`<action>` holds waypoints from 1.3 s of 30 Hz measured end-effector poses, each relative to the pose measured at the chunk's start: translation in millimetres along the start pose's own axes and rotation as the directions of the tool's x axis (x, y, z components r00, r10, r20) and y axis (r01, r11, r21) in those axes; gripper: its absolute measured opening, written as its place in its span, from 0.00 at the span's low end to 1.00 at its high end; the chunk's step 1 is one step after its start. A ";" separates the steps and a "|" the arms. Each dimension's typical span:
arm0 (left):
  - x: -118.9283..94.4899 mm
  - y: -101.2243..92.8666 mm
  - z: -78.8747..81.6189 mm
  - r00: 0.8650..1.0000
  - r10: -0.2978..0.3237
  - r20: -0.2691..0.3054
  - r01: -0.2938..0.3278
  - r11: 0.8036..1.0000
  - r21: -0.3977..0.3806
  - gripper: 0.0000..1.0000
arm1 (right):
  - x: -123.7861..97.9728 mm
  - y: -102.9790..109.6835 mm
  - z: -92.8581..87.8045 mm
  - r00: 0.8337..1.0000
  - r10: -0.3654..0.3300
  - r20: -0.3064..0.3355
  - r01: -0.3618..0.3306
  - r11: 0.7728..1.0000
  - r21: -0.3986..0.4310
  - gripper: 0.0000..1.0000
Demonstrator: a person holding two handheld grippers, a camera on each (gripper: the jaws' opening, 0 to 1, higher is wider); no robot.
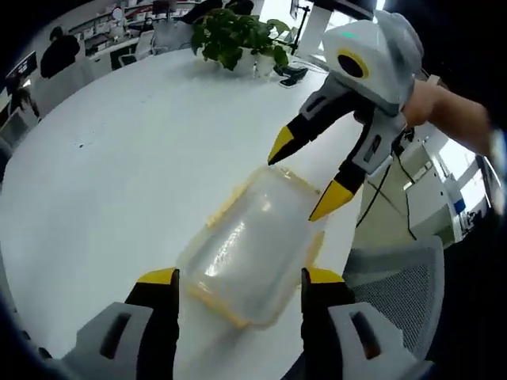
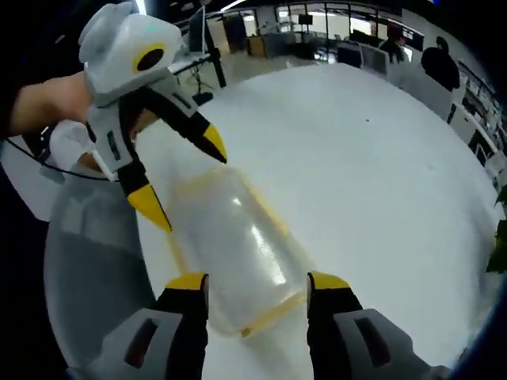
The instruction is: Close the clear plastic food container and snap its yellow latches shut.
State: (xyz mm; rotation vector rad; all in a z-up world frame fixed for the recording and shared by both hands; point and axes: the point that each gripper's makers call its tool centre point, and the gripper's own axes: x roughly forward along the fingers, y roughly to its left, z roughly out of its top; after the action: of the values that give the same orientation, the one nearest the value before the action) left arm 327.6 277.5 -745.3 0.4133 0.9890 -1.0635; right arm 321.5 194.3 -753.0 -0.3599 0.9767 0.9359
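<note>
Clear container [image 1: 257, 245] with yellow trim lies on white table [image 1: 119, 174], near the edge, lid on. Plastic looks cloudy, glare on top, corners rounded; yellow latches [image 1: 218, 207] run along its sides, whether snapped I cannot tell. Left gripper [image 1: 240, 277] sits at one end, jaws apart, container end between the yellow tips. Right gripper [image 2: 257, 281] sits at the opposite end, jaws apart too, straddling that end. Potted plant [image 1: 238, 36] stands far across the table. Mesh chair [image 1: 404, 277] beside table edge.
</note>
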 end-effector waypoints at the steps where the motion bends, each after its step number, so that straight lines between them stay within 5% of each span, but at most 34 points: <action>1: -0.1 0.3 0.7 1.000 0.001 -0.001 -0.001 1.000 0.011 0.62 | 0.0 0.1 -0.1 1.000 0.003 -0.002 -0.003 1.000 -0.002 0.49; 13: 2.3 0.5 2.4 0.999 -0.022 -0.027 0.026 0.988 0.152 0.60 | 0.1 2.3 6.0 0.999 0.017 -0.039 -0.022 0.990 -0.142 0.47; 39: 11.2 -8.8 11.2 0.992 -0.100 -0.075 0.117 0.952 0.281 0.53 | 10.3 16.0 17.0 0.995 0.082 -0.057 -0.093 0.969 -0.231 0.45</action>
State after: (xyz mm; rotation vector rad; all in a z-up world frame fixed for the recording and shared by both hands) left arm 326.7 259.6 -747.3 0.6349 0.9209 -1.3069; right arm 320.1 219.6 -750.2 -0.5423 0.9335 1.1310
